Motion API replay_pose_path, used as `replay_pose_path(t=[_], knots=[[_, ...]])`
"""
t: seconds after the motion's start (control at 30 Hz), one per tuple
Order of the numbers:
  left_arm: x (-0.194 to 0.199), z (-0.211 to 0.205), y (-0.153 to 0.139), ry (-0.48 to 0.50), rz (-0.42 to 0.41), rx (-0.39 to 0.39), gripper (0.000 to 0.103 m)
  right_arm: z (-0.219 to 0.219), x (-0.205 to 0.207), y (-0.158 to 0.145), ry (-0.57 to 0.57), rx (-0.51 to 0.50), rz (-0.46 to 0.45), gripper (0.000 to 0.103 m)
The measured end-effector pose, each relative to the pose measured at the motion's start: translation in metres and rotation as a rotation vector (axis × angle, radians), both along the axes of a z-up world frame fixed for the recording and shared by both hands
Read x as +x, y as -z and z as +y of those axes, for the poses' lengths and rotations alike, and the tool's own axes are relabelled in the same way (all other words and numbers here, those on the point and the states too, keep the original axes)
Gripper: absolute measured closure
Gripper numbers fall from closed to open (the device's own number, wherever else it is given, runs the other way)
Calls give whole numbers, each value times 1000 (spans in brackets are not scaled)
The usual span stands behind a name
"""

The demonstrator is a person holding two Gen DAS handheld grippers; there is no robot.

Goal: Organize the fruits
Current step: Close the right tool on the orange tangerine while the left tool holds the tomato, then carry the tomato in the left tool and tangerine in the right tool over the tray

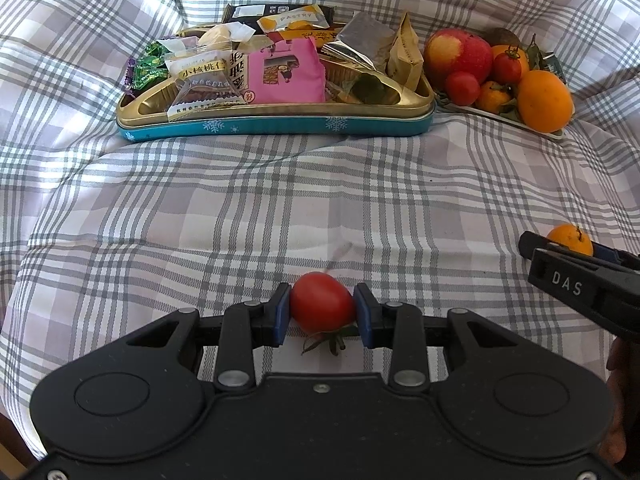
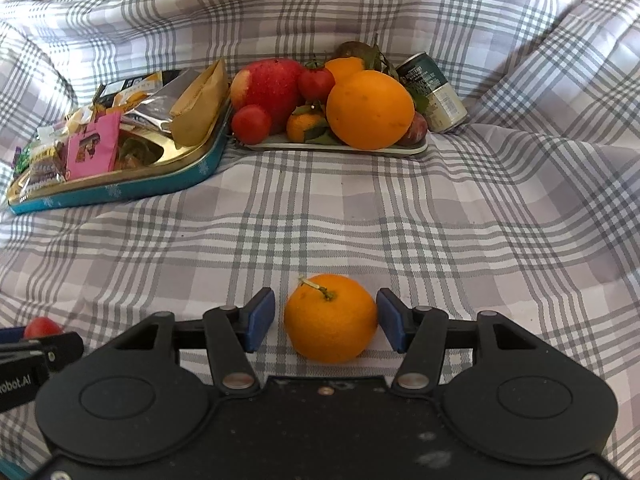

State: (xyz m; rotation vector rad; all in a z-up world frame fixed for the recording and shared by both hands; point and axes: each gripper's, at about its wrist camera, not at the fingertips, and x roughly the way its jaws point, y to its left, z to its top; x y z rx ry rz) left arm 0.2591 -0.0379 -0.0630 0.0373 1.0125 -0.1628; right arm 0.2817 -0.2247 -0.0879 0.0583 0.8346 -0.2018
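The small tomato [image 1: 322, 302] is clamped by the left gripper [image 1: 322, 308]. The right gripper [image 2: 326, 318] stands wide around the mandarin [image 2: 330, 318], untouched on its left; it should be closed gently before being carried to the far fruit plate [image 2: 340, 147].

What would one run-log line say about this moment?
left hand-held gripper: shut on tomato | right hand-held gripper: open around mandarin | fruit plate: waiting

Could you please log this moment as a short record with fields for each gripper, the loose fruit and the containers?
left gripper: shut on small tomato
right gripper: open, straddling mandarin on checked cloth
fruit plate: apple, tomatoes, oranges
snack tin: wrapped snacks
can: behind plate
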Motion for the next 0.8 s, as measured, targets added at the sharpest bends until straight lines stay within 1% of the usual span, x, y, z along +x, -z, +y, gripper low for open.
replay_pose_path(t=[0.03, 0.07, 0.13, 0.37, 0.6, 0.8], knots=[[0, 0, 0, 0, 0, -1, 59, 1, 0, 0, -3, -7, 0, 45], [0, 1, 0, -1, 0, -2, 59, 2, -1, 0, -5, -11, -1, 50], [0, 1, 0, -3, 1, -4, 59, 3, -2, -1, -9, -31, -5, 55], [-4, 1, -4, -3, -5, 0, 59, -3, -11, -11, -16, 9, -14, 56], [-21, -1, -27, 11, -56, 7, 59, -3, -35, -35, -22, 28, -65, 56], [-46, -5, -51, 40, -104, 29, 60, -1, -69, -60, -33, 39, -120, 56]])
